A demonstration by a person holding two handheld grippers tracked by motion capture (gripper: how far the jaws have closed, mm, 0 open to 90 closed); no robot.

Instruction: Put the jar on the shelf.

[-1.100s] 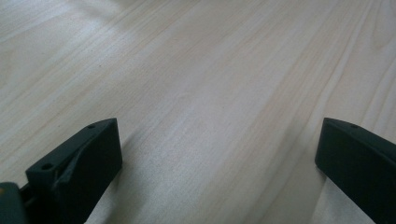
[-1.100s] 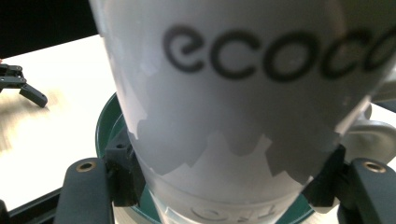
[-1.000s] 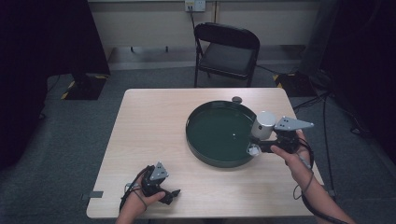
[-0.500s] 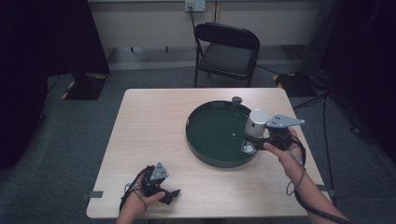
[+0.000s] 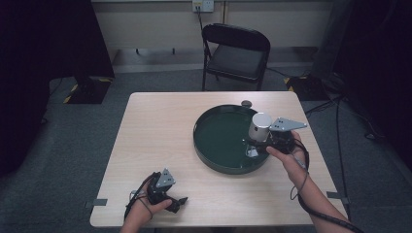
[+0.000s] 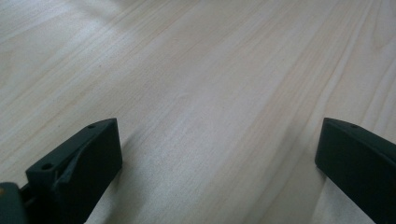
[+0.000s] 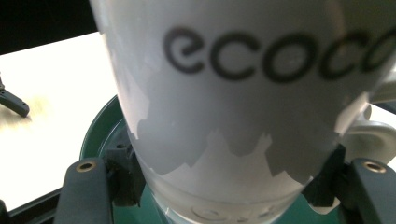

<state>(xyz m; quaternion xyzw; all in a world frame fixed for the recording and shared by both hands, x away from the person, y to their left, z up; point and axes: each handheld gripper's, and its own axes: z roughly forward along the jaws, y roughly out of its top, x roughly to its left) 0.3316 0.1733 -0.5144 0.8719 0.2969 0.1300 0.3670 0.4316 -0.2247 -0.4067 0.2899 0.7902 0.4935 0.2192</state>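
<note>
The pale wooden surface (image 5: pixel 160 141) carries a round dark-green tray (image 5: pixel 218 138) toward three o'clock, with a small grey disc (image 5: pixel 246 103) just beyond its rim at twelve. The left tool (image 5: pixel 177 204) rests at seven o'clock.

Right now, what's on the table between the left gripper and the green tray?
Nothing: in the high view, only bare tabletop separates the left gripper from the green tray.

Black two-jaw tools (image 5: pixel 176 204) (image 5: pixel 252 145), grey three-cornered top plates, trailing black cables, screw holes in jaws.
</note>
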